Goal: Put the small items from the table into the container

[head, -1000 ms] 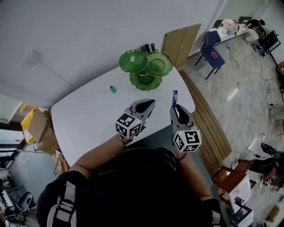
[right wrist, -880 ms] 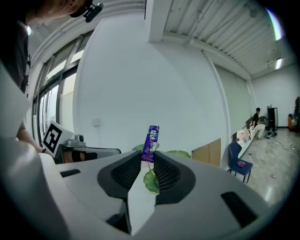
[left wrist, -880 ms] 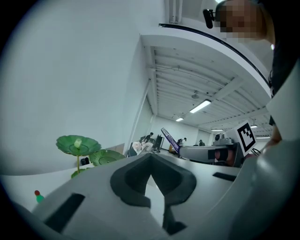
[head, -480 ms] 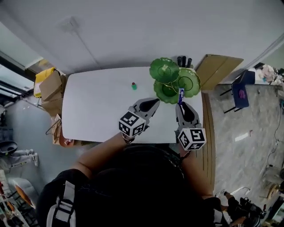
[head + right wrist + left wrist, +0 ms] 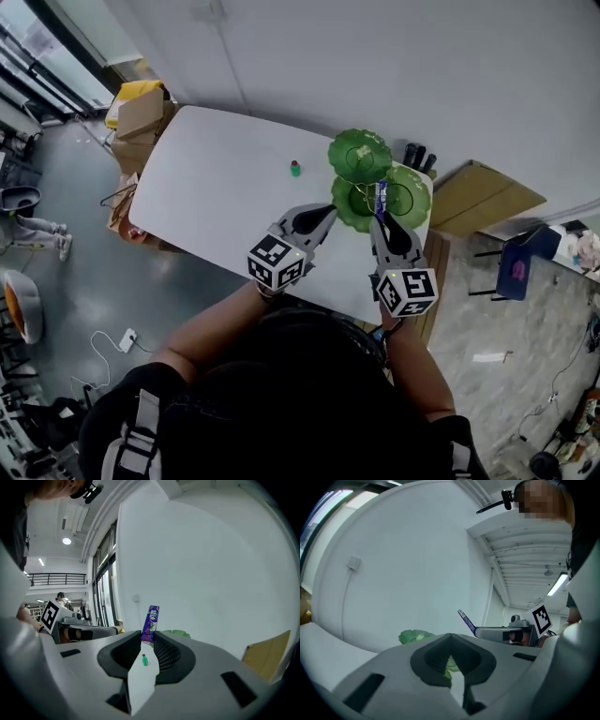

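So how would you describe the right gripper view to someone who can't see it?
The right gripper pinches a purple packet, which stands upright past its grey jaws. Through the gap below, a small green bottle stands on the white table, with a green dish beyond.

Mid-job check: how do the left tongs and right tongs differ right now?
The right tongs are shut on a purple packet that sticks up past their tips; the left tongs are shut on nothing. In the head view, the left tongs angle rightward toward the green dish; the right tongs point almost straight at it. Both sit at the dish's near side.
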